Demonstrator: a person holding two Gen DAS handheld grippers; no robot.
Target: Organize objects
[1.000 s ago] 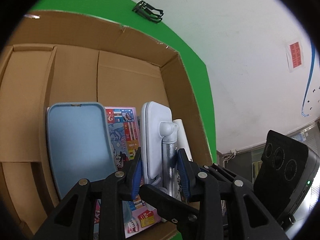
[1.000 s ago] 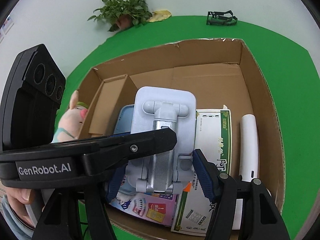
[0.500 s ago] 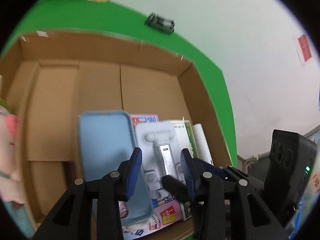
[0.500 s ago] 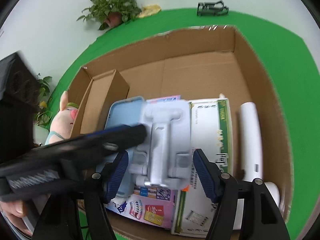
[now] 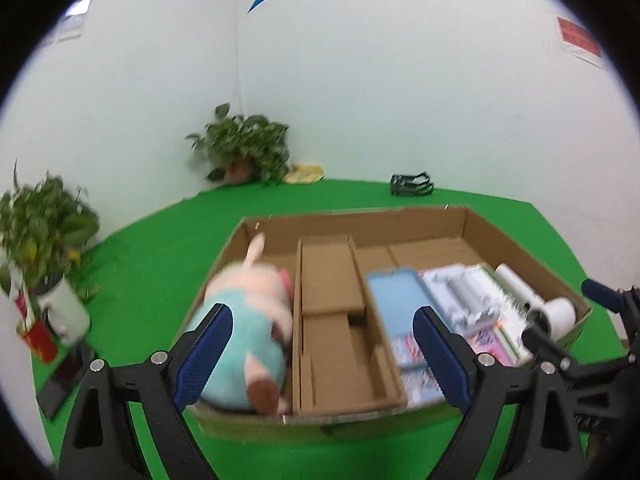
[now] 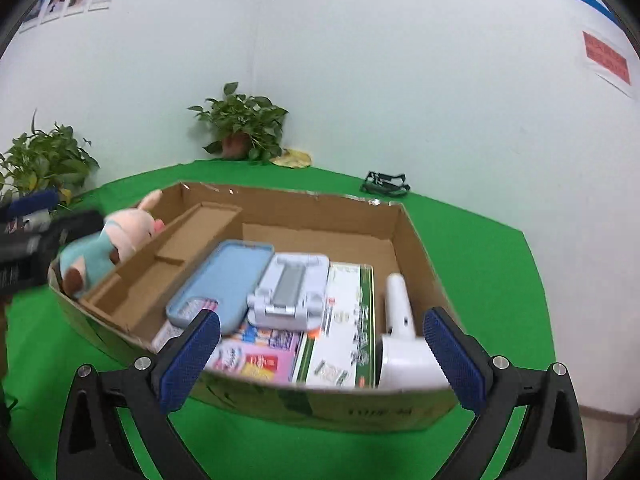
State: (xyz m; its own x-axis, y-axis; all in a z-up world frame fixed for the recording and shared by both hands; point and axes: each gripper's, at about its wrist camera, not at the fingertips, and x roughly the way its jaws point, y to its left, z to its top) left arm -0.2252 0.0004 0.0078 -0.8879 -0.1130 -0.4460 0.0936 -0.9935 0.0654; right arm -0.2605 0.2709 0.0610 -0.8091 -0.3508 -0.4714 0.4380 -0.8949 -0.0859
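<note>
An open cardboard box stands on the green table. A plush pig sits in its left compartment. Its right part holds a blue case, a white phone stand lying flat, a green-and-white carton, a pink booklet and a white handheld device. My left gripper hangs in front of the box, jaws opening, nothing between its pads. My right gripper is also back from the box, its jaws opening and holding nothing.
Two potted plants stand at the back and left by the white wall. A black folded frame lies behind the box. A white cup, a red container and a dark flat device sit at the left.
Both grippers let go of the white phone stand, which now lies flat in the box. Both pulled back from the box and their jaws spread wide.
</note>
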